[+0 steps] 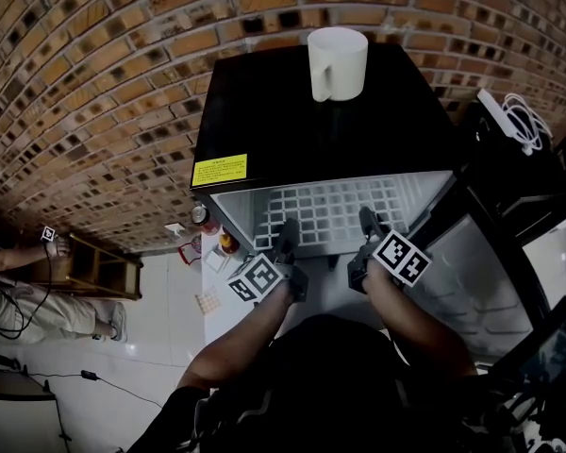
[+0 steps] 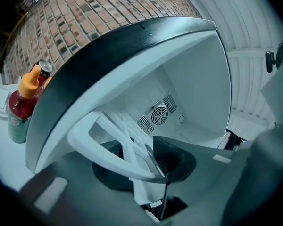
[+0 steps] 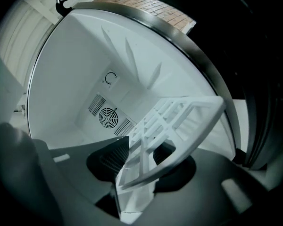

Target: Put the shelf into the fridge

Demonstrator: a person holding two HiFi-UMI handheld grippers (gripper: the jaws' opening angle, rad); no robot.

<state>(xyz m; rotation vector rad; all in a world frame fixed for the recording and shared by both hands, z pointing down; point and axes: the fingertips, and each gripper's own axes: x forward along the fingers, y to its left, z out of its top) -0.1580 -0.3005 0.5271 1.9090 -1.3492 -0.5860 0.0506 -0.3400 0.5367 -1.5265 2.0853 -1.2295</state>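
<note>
The front rim of the shelf [image 3: 179, 121] lies between the wide-set jaws of the right hand-held gripper [image 3: 146, 166], tilted and not pinched. Just beside it, the left hand-held gripper [image 2: 141, 166] seems likewise open around the same rim. The shelf's long axis runs crosswise from one hand-held gripper to the other, both equally near. Its grid reaches straight ahead into the open fridge [image 1: 264, 111]. Beyond it sits the rear wall's fan [image 3: 107, 117]. The coming push probably goes straight forward.
</note>
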